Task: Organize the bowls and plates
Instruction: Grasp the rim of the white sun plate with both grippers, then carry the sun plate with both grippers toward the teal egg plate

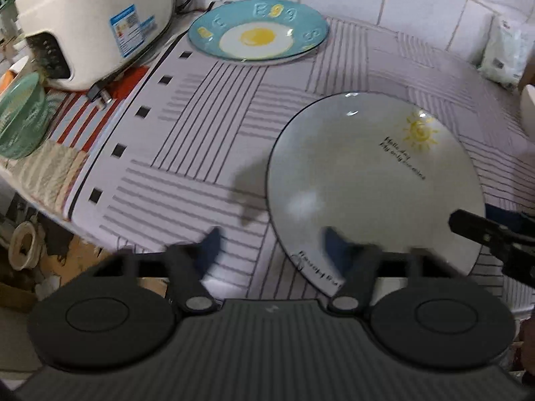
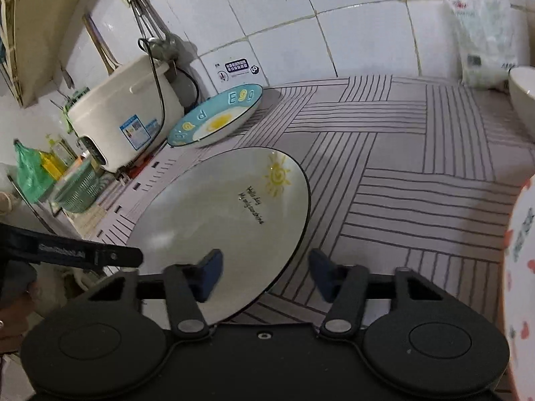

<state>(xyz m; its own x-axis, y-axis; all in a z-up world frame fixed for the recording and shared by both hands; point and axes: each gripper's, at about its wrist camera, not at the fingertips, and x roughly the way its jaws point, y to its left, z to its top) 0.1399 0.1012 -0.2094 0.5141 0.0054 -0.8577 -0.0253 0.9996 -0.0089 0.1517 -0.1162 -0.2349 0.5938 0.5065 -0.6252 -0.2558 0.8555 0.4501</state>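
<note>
Two grippers, left (image 1: 269,250) and right (image 2: 264,275), fingers half-wide, straddling opposite near rims of the sun plate (image 1: 374,180) lying on the worktop (image 1: 200,140), not yet pinching. Seat rims deep, squeeze evenly, lift level. Beyond: egg plate (image 1: 257,33).

Motion blurs the left hand-held gripper (image 1: 272,244); the frame edge cuts the heart-patterned bowl (image 2: 521,267)
</note>
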